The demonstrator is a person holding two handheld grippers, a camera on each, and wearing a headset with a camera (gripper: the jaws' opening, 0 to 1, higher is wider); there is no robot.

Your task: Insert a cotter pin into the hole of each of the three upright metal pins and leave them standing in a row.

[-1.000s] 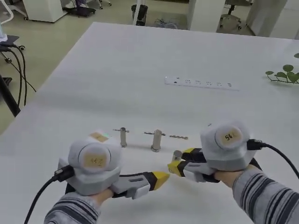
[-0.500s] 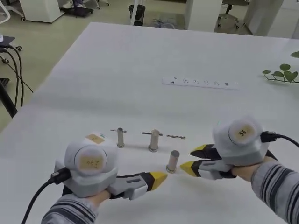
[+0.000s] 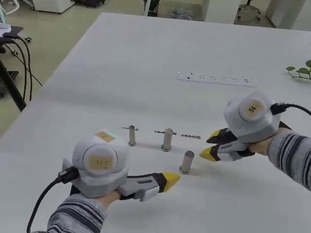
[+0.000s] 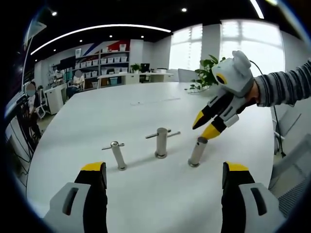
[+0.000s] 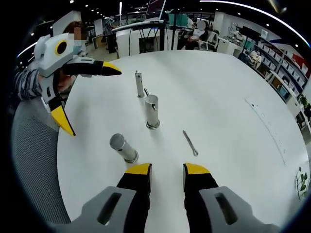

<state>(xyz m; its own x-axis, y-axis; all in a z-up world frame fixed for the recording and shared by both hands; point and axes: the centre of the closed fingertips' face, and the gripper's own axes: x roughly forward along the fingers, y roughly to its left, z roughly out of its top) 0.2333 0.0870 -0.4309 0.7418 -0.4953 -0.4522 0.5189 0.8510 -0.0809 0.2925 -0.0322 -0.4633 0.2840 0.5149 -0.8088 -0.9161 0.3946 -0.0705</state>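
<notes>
Steel cotter pin (image 5: 190, 143) lies just ahead of the empty, slightly parted right hand-held gripper (image 5: 166, 168), lengthwise along its jaws; the wide-spread left hand-held gripper (image 4: 164, 167) is farther.

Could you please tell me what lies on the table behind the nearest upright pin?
A loose cotter pin lies flat on the table, right of the middle pin. Nothing there is covered.

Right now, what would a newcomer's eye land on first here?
Three metal pins stand on the white table: the left pin and middle pin carry inserted cotter pins, the nearer third pin is bare. A loose cotter pin lies beyond it, near the open right gripper.
</notes>
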